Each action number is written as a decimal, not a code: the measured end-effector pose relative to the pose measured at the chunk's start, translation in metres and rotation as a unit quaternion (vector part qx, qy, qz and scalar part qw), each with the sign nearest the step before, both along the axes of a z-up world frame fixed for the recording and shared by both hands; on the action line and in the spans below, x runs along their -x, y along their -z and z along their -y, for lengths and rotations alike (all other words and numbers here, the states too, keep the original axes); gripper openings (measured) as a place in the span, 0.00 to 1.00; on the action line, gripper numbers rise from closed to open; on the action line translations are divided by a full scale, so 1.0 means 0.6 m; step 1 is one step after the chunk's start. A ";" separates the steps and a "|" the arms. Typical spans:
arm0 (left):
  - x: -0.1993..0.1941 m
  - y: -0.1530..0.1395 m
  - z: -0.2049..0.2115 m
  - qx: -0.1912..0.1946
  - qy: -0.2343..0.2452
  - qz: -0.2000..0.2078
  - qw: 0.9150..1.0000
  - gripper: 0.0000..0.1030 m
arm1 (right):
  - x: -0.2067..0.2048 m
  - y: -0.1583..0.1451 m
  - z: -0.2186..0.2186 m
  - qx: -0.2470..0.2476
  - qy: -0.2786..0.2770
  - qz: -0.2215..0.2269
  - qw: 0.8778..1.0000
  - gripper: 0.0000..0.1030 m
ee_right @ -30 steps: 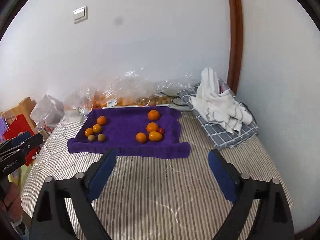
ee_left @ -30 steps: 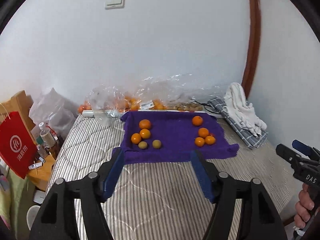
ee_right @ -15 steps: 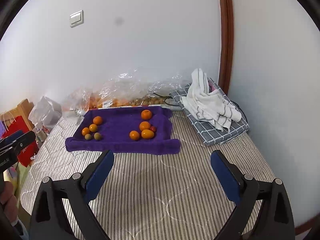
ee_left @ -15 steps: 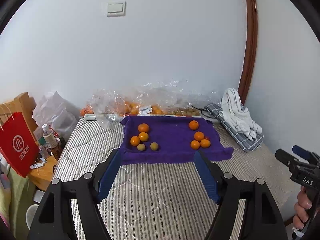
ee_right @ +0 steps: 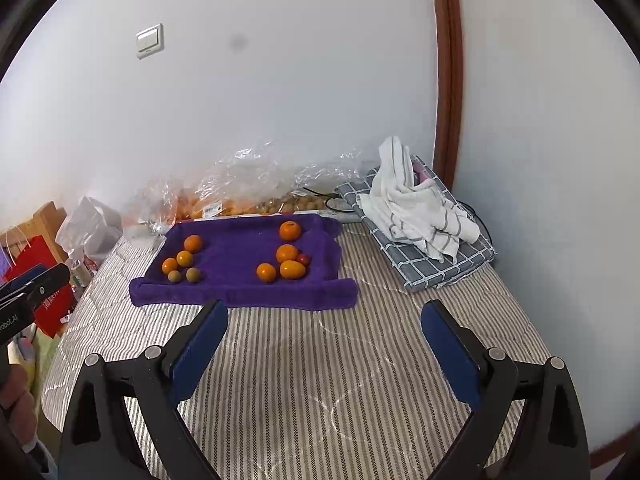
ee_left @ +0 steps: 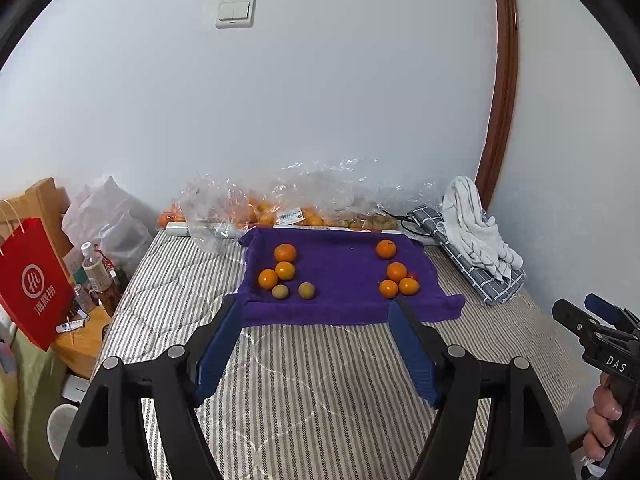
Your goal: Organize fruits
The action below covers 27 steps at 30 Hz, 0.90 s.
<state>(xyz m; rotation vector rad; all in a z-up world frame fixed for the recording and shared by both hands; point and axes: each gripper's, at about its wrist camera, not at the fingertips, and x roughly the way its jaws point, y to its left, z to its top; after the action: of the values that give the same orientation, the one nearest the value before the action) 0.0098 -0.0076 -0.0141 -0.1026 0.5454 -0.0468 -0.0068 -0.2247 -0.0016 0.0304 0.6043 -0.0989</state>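
Observation:
A purple towel (ee_left: 340,276) (ee_right: 240,264) lies on the striped mattress (ee_left: 312,380). On its left side sit three oranges (ee_left: 285,270) and two small green-brown fruits (ee_left: 306,290). On its right side sit several oranges (ee_left: 396,272) and a small red fruit (ee_right: 303,259). My left gripper (ee_left: 316,312) is open and empty, hovering over the mattress just short of the towel's near edge. My right gripper (ee_right: 324,316) is open and empty, held back from the towel's near right corner.
Clear plastic bags of fruit (ee_left: 288,204) line the wall behind the towel. A white cloth on a grey checked cloth (ee_left: 476,236) lies at the right. A red paper bag (ee_left: 32,280) and bottles (ee_left: 98,276) stand left of the bed.
Both grippers have pulled back and risen from the towel, so the fruits look smaller and farther. Both stay open and empty. The fruits have not moved.

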 end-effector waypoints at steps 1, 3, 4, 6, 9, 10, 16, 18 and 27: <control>-0.001 0.001 0.000 0.000 0.001 0.000 1.000 0.71 | 0.000 0.000 0.000 0.000 0.000 0.000 1.000 0.94; -0.003 0.002 0.000 -0.001 0.001 -0.002 1.000 0.71 | 0.000 0.000 0.000 0.001 0.000 0.000 1.000 0.94; -0.004 0.003 0.000 -0.001 0.002 -0.003 1.000 0.71 | -0.001 0.000 0.000 0.001 0.000 -0.001 1.000 0.94; -0.005 0.004 -0.001 0.000 0.002 -0.004 1.000 0.71 | -0.002 0.000 -0.002 0.001 0.000 -0.001 1.000 0.94; -0.006 0.005 -0.002 0.001 0.003 -0.004 1.000 0.71 | -0.003 0.002 -0.005 0.004 0.000 -0.002 1.000 0.94; -0.006 0.004 -0.002 0.000 0.002 -0.004 1.000 0.71 | -0.003 0.002 -0.006 0.006 0.000 -0.002 1.000 0.94; -0.006 0.004 -0.001 0.000 0.001 -0.004 1.000 0.71 | -0.003 0.002 -0.009 0.007 0.000 0.000 1.000 0.94; -0.007 0.004 -0.002 0.000 0.001 -0.004 1.000 0.71 | -0.002 0.002 -0.010 0.008 -0.001 0.001 1.000 0.94; -0.008 0.004 0.000 0.000 0.002 -0.003 1.000 0.71 | -0.001 0.003 -0.011 0.008 -0.001 0.001 1.000 0.94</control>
<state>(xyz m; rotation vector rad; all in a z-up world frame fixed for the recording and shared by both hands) 0.0146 -0.0077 -0.0163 -0.1023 0.5509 -0.0496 -0.0063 -0.2180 -0.0034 0.0150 0.6015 -0.1007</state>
